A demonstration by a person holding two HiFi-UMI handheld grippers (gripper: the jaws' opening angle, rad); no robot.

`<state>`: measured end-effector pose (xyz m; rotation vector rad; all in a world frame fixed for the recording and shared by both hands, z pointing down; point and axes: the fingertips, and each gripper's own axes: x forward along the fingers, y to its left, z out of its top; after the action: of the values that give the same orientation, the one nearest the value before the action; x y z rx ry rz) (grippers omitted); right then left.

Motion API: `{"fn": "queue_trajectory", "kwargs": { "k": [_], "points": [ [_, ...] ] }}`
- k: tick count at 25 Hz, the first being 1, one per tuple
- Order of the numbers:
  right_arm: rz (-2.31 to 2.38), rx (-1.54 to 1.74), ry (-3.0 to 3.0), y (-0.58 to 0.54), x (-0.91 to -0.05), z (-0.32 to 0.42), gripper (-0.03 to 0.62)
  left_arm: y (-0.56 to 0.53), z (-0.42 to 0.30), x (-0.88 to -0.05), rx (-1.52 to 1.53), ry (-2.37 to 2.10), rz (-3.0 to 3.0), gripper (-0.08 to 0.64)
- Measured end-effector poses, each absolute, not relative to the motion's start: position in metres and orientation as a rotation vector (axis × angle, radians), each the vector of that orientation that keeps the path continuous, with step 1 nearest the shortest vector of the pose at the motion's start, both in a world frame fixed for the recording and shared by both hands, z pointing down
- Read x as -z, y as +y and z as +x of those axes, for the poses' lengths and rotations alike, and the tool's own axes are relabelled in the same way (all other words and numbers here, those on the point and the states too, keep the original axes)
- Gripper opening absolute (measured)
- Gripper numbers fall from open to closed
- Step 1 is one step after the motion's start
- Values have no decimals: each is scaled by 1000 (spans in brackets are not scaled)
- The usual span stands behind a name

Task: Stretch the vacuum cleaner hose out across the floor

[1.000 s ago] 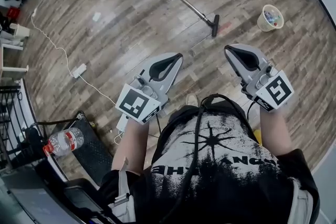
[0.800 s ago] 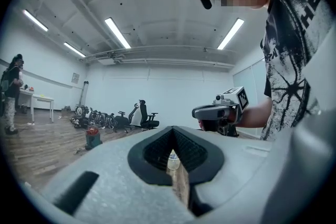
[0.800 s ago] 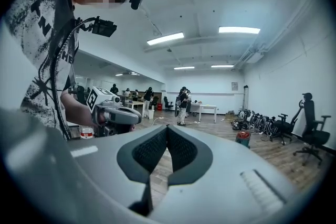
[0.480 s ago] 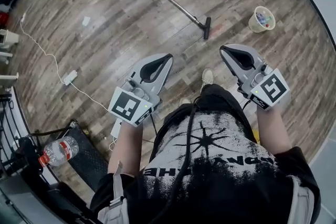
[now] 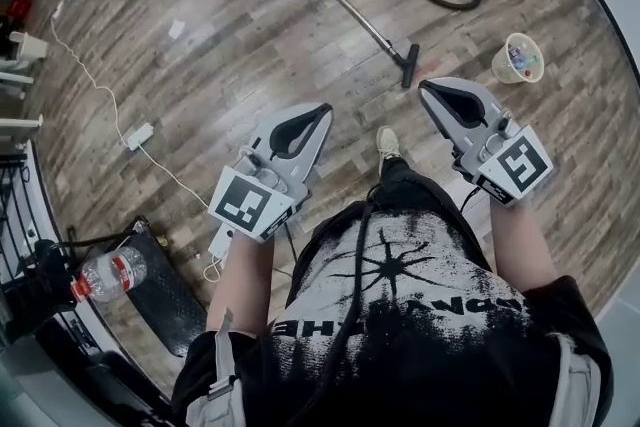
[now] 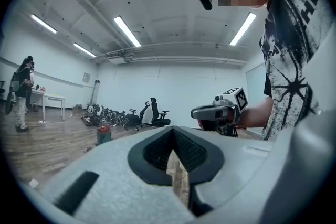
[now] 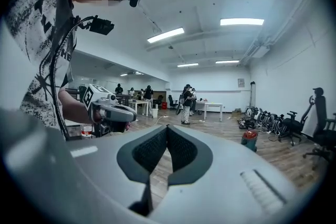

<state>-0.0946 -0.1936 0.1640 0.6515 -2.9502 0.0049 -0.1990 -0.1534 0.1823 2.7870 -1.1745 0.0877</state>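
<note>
1. The left gripper point(image 5: 322, 112) and the right gripper point(image 5: 430, 88) are held side by side at waist level, both pointing toward 12 o'clock in the head view. This reads as a carrying pose for an approach, not a reach.
2. In the left gripper view, the left gripper point(image 6: 172, 135) has its jaws together with only floor behind them. In the right gripper view, the right gripper point(image 7: 167, 131) is likewise closed and empty. Nothing is gripped, probably because nothing is within reach yet.
3. The black ribbed vacuum cleaner hose point(image 5: 456, 8) lies on the wooden plank floor point(image 5: 250, 25) at about 12 to 1 o'clock from the grippers, well apart from them. It is bent back in a loop, so the stretching is not yet begun.
4. Its thin dark metal wand with the floor nozzle point(image 5: 409, 63) points back toward the person, making it the nearest part to take.
5. A beige cup of small coloured items point(image 5: 517, 57) stands at 2 o'clock near the nozzle, where a dragged hose could tip it.
</note>
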Motion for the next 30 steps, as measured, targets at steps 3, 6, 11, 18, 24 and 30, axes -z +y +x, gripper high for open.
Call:
{"fn": "queue_trajectory", "kwargs": {
  "k": [3, 6, 11, 18, 24, 30],
  "points": [
    [589, -10, -2970, -231, -168, -94, 5, -189, -188, -185, -101, -1201, 2766, 0],
    [534, -14, -2990, -272, -166, -89, 5, -228, -174, -181, -95, -1233, 2760, 0],
    [474, -6, -3007, -336, -164, -74, 5, -288, -155, -179, -74, -1274, 2720, 0],
    [423, -35, -3030, -402, -171, -50, 5, -352, -131, -175, -91, -1325, 2686, 0],
    [403, -23, -3045, -443, -172, -35, 5, -397, -113, -170, -115, -1338, 2692, 0],
    [427, -36, -3042, -466, -177, -23, 5, -422, -102, -166, -130, -1337, 2716, 0]
  ]
}}
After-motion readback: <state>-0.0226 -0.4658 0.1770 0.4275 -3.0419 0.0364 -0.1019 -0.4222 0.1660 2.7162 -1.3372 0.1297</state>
